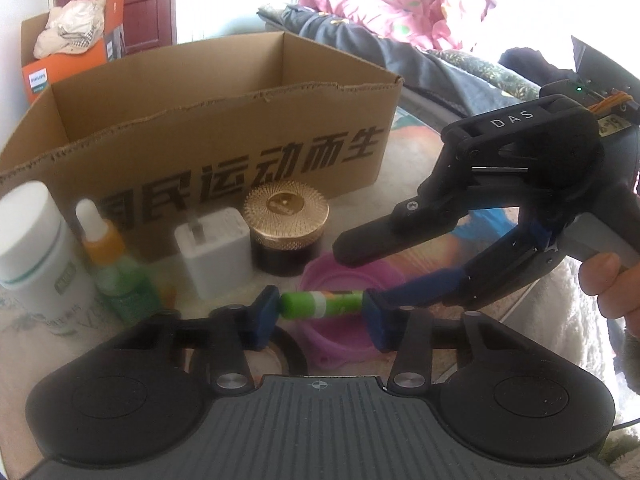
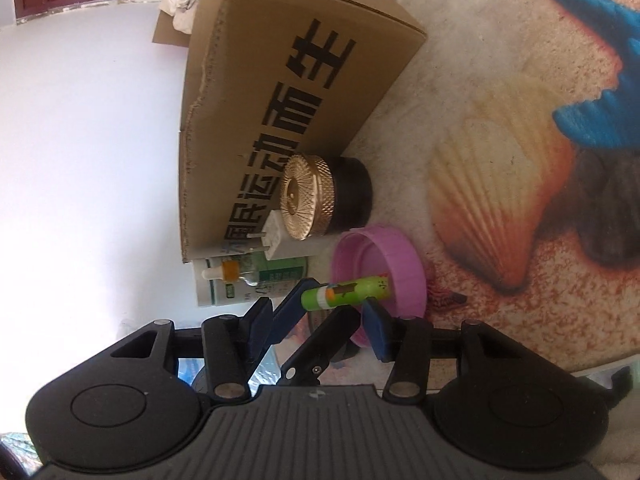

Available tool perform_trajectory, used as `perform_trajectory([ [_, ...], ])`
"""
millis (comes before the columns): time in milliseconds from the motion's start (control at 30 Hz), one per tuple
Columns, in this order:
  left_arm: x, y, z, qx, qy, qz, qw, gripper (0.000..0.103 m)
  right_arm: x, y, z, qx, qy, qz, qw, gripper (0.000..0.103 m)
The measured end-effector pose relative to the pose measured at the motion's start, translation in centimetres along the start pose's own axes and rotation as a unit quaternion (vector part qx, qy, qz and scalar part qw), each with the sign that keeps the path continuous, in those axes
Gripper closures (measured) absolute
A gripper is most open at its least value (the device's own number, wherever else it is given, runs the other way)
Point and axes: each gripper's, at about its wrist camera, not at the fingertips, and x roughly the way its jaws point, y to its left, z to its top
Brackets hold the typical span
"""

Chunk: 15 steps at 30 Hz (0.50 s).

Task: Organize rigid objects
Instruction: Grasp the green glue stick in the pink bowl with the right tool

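Observation:
A small green tube [image 1: 320, 305] hangs just above the table, lying lengthwise between the blue pads of my left gripper [image 1: 320, 314], which is shut on its two ends. My right gripper [image 1: 355, 274] comes in from the right, held by a hand [image 1: 616, 288]. Its jaws stand apart, and its lower finger reaches the tube's right end. In the right wrist view, which is rolled sideways, the green tube [image 2: 346, 291] lies over the right gripper [image 2: 318, 316], whose left pad is well clear of it. The left gripper [image 2: 330, 300] meets the tube from below.
A row stands before the open cardboard box [image 1: 224, 136]: white jar [image 1: 36, 248], dropper bottle [image 1: 116, 264], white charger [image 1: 212, 248], gold-lidded dark jar [image 1: 286, 232]. A pink lid [image 1: 320, 276] lies under the tube. The table [image 2: 500, 200] has a seashell print. Bedding [image 1: 400, 20] is piled behind.

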Motion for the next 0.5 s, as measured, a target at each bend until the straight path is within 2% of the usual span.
perform_trajectory([
  [167, -0.8, -0.7, -1.1, 0.004, -0.004, -0.012, 0.9999, 0.066, 0.4, 0.1, -0.4, -0.017, -0.006, -0.024, 1.000, 0.050],
  [367, -1.7, -1.7, -2.0, 0.023, -0.026, -0.013, 0.9993, 0.067, 1.9, 0.6, -0.5, -0.042, -0.029, -0.053, 0.997, 0.051],
  [500, -1.6, -2.1, -1.9, 0.038, -0.039, -0.001, 0.9985, 0.067, 2.0, 0.8, -0.6, -0.060, -0.040, -0.068, 0.995, 0.055],
])
